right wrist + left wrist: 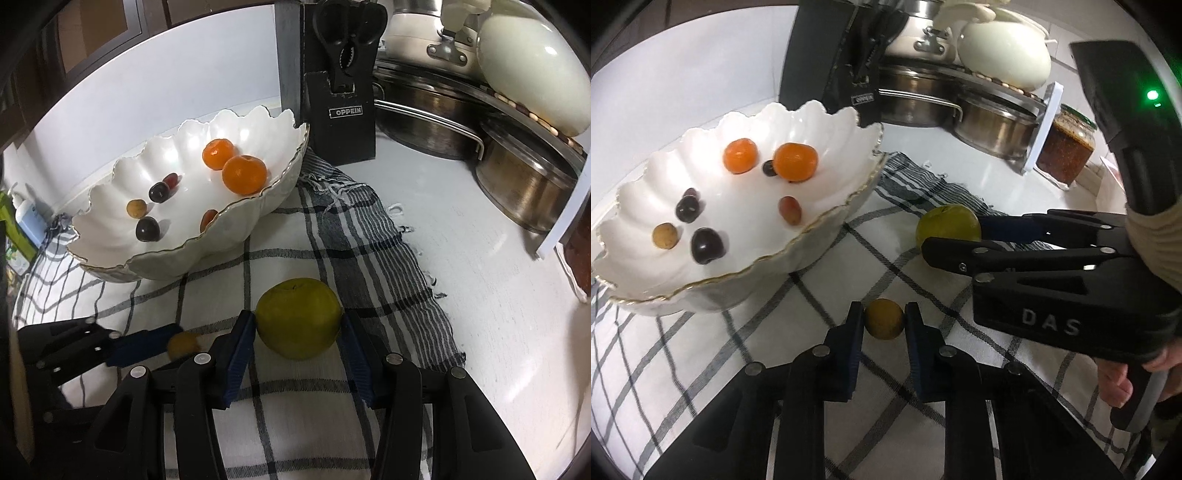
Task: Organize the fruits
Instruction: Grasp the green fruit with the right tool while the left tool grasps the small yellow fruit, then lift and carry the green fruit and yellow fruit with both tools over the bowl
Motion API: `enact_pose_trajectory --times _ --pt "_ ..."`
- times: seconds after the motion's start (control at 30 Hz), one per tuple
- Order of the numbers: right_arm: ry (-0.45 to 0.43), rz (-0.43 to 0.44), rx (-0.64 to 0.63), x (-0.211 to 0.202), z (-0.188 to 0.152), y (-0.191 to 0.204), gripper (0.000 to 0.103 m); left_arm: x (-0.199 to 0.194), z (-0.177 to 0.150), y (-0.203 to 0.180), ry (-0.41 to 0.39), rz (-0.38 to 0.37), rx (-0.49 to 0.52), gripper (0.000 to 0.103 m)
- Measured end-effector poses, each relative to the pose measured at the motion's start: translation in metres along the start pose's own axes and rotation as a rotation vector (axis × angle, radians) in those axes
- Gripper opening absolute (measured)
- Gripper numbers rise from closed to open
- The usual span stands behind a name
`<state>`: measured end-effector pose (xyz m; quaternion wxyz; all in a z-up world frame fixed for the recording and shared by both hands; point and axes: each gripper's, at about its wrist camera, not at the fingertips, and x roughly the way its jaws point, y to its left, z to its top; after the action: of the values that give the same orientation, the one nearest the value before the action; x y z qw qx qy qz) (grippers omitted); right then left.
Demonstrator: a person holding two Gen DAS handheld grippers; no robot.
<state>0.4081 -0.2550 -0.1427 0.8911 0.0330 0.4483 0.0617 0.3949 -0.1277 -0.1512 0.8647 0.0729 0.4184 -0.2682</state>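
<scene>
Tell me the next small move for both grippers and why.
Probably lift both fruits toward the bowl. The left hand-held gripper brackets the small yellow fruit and the right hand-held gripper brackets the green fruit, both on the checked cloth.

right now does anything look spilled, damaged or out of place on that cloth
Nothing is spilled or damaged. Only two fruits lie outside the white bowl: the green fruit between the right gripper fingers, and a small yellow fruit between the left gripper fingers.
</scene>
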Motion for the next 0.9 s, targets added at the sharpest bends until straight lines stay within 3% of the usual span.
enact_pose_trajectory --times 0.53,0.9 --pt "-0.046 -0.027 -0.022 -0.012 -0.014 0.009 0.049 -0.032 -0.005 0.006 -0.056 0.031 -0.054 0.023" --pt "-0.112 -0.010 -0.022 -0.052 -0.022 0.022 0.049 -0.068 -0.005 0.013 -0.131 0.047 -0.090 0.023"
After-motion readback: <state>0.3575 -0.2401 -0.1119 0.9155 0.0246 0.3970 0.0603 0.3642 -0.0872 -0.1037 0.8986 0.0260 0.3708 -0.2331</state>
